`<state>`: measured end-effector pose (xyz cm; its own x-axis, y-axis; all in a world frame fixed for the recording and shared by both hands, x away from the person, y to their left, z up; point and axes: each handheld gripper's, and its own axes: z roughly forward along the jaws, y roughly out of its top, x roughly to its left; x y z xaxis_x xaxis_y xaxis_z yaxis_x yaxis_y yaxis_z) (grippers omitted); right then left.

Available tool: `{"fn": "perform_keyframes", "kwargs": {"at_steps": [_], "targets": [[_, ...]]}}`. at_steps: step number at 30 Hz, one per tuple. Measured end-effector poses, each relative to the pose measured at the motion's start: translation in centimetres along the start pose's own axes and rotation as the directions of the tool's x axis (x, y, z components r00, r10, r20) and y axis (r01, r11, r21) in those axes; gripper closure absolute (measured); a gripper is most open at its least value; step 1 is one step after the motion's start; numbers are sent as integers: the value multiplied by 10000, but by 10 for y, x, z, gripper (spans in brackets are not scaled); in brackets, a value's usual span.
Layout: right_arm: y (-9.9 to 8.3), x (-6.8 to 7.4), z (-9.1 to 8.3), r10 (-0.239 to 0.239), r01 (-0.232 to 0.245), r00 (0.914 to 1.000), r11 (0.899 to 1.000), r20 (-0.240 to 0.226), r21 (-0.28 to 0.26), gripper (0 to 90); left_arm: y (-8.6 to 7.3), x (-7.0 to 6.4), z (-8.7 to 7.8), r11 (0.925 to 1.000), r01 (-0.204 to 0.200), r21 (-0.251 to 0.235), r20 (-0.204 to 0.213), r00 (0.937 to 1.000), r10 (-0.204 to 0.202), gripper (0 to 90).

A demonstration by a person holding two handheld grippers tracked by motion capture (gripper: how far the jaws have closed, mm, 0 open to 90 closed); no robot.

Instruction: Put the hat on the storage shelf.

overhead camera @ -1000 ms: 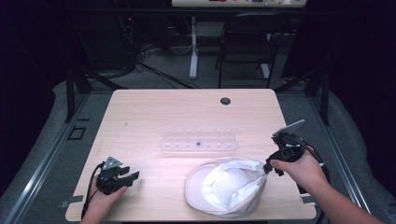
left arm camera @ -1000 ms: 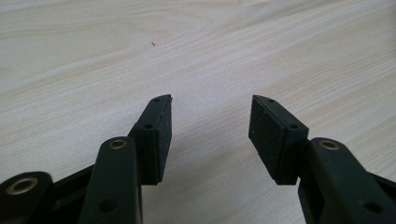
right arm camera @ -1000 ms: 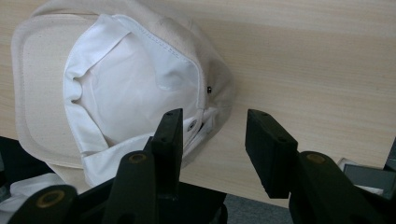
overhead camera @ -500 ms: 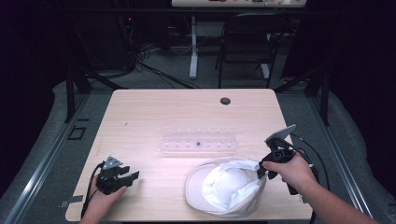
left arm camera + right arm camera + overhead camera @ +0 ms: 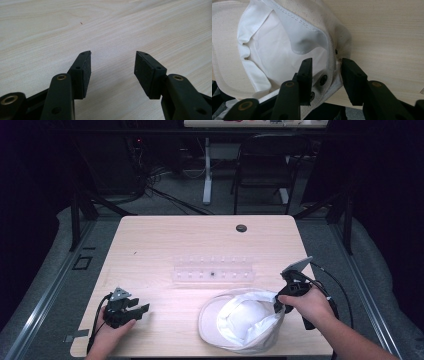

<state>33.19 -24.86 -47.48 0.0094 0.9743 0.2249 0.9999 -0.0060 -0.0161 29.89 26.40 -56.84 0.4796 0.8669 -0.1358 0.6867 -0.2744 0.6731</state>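
— Inspector: Position of the cap [image 5: 243, 321]?
— Assistant: One cap, upside down by the counter's [image 5: 165, 245] near edge, right of middle. Soft, light, probably floppy; the stitched rim seems the best hold.
— Inspector: Grippers?
— Assistant: Two. Right gripper [image 5: 325, 75]: fingers straddling the rim, not yet closed. Left gripper [image 5: 112, 68]: fingers wide apart, empty, near-left corner. One clear tray [image 5: 212, 269] mid-counter.

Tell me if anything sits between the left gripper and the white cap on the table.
Nothing visible does. The left gripper rests near the table's front left corner with jaws open, and only bare light wood tabletop lies between it and the white fabric cap. The clear plastic tray sits farther back, off that line.
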Motion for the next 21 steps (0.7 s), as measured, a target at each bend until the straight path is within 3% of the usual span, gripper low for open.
{"fn": "perform_keyframes", "kwargs": {"at_steps": [5, 12, 16, 19, 21], "targets": [[0, 0, -2, -293, 286, 9993, 9991, 214, 321, 658, 0, 0, 1, 10000, 16, -78, -73, 10000, -17, 478], [-2, 0, 0, -211, 207, 9994, 9997, 265, 156, 748, 0, 0, 0, 10000, -26, 42, 12, 10000, 26, 478], [-1, 0, -3, -353, 350, 9993, 9989, 108, 297, 770, 0, 0, 0, 10000, -18, 11, 1, 10000, 18, 478], [-1, -1, -4, -124, 129, 9996, 9998, -265, 180, 781, 0, 0, 0, 10000, -19, 22, -1, 10000, 19, 478], [-1, -3, -5, -75, 82, 9996, 9996, -275, 277, 789, 0, 0, 0, 10000, -2, 18, 1, 10000, 2, 478]]}}
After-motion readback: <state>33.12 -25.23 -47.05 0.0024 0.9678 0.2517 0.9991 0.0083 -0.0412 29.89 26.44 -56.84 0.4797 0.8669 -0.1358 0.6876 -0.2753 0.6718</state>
